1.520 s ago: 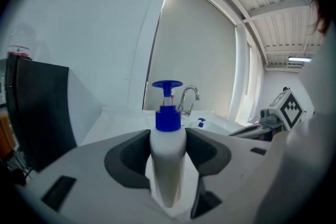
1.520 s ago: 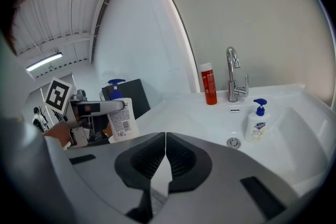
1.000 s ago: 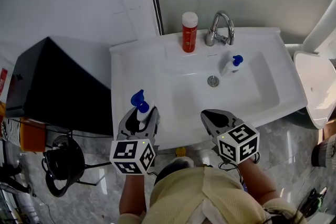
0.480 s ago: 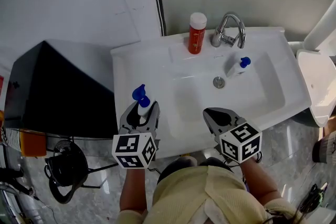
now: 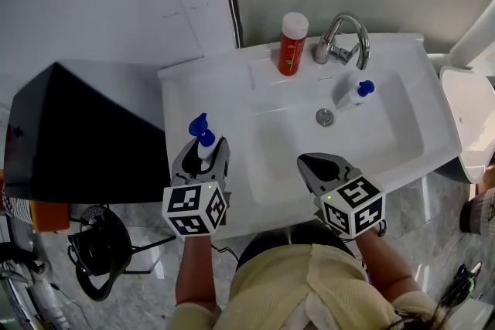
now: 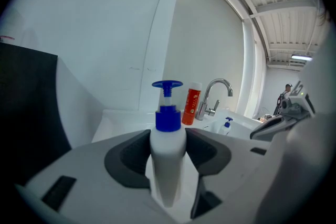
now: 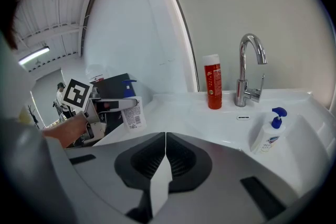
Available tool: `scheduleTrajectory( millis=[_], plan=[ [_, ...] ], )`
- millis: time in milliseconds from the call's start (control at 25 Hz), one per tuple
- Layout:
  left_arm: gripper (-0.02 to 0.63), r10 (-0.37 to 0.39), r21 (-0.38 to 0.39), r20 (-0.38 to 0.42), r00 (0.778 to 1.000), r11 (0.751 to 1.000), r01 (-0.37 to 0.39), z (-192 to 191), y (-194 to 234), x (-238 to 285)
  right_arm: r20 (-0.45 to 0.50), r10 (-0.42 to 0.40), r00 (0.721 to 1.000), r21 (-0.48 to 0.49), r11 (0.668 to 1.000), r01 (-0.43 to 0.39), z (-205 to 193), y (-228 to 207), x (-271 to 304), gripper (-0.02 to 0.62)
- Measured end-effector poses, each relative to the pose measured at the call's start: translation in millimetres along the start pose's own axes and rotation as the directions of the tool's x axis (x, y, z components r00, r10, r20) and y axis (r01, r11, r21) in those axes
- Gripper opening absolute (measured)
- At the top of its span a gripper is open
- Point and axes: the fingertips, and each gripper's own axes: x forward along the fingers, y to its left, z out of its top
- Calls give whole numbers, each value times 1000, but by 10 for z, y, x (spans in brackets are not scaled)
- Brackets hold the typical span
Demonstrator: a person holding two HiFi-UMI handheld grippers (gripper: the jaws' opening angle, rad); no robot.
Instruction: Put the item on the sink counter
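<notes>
My left gripper (image 5: 201, 166) (image 6: 168, 152) is shut on a white pump bottle with a blue pump (image 5: 203, 144) (image 6: 168, 149) (image 7: 128, 110). It holds the bottle upright over the left side of the white sink counter (image 5: 193, 89) (image 6: 118, 120). My right gripper (image 5: 317, 166) (image 7: 164, 157) is shut with nothing between its jaws and hangs over the sink's front edge. A second, smaller pump bottle (image 5: 354, 93) (image 7: 268, 131) (image 6: 226, 126) lies inside the basin (image 5: 294, 143).
A red bottle with a white cap (image 5: 292, 44) (image 7: 212, 89) (image 6: 191, 104) stands on the counter's back ledge beside the chrome tap (image 5: 342, 39) (image 7: 249, 71) (image 6: 212, 97). A black bin (image 5: 77, 135) stands left of the sink. A white toilet (image 5: 468, 112) is at the right.
The view has shifted a little. My left gripper with the bottle has moved slightly to the left over the counter. The right gripper has hardly moved.
</notes>
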Motion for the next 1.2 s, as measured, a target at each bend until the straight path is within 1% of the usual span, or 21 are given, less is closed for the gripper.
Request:
scheduleTrajectory(
  millis=[120,360,480,560,880,1200],
  plan=[
    [233,21,13,7,1000,1000,-21,57,54,111,0,24,1000,-3,1000,-24,50,-47,63,26],
    [233,89,29,38,995,995,-90,176,176,321,0,70,998,-15,997,-70,196,-161,188,26],
    [233,112,15,33,993,994,-112,146,213,426,-10,84,996,-12,996,-84,201,-213,251,26],
    [233,122,1,36,992,993,-122,142,238,489,-21,92,996,-9,996,-92,193,-239,294,26],
    [235,154,2,73,985,988,-154,192,387,687,-65,134,989,-6,991,-135,126,-247,452,26],
    [233,178,25,116,977,983,-182,297,554,829,-89,162,983,-7,987,-163,89,-234,538,26]
  ],
)
